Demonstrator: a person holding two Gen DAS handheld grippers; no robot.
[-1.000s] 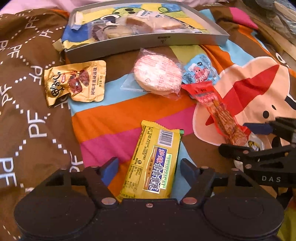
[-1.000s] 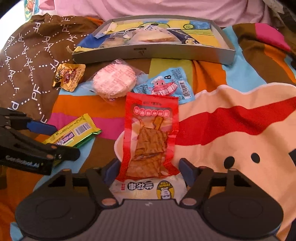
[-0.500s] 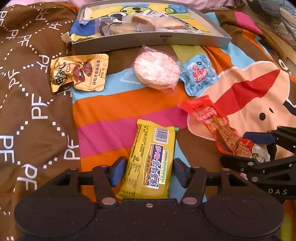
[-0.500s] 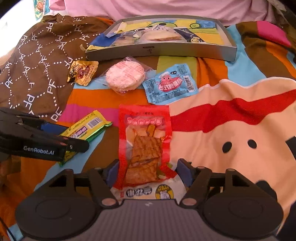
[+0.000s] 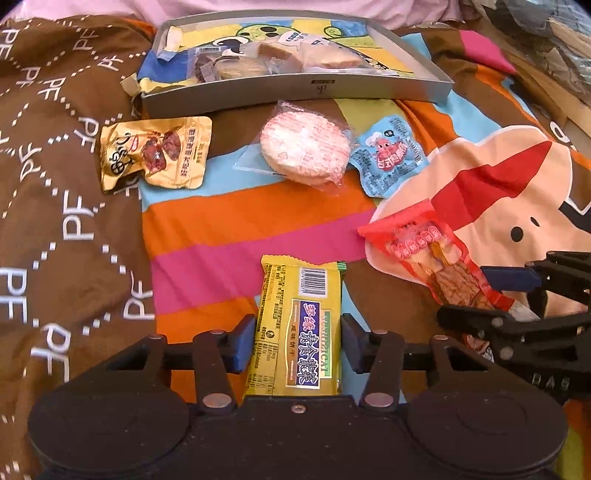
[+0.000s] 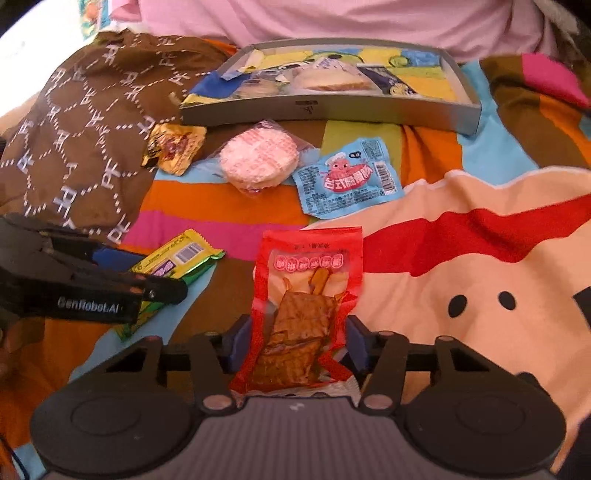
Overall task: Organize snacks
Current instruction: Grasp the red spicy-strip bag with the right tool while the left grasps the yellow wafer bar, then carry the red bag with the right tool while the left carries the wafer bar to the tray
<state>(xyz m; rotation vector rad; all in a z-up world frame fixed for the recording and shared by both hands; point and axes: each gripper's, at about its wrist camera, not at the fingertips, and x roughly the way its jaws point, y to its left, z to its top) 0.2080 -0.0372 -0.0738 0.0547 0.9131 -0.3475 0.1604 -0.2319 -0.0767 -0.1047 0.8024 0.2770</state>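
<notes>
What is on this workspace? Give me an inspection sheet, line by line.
Surface: striped cartoon-print blanket, soft and creased.
Job's things: grey shallow tray holding wrapped snacks; gold foil packet, round pink-printed cracker in clear wrap and light blue octopus packet lying loose before it.
Clutter: brown patterned cloth at the left.
Grippers: left gripper closed on the yellow wafer bar; right gripper closed on the red skewer pouch.
Cables: nothing seen.
Surroundings: pink fabric behind the tray.
</notes>
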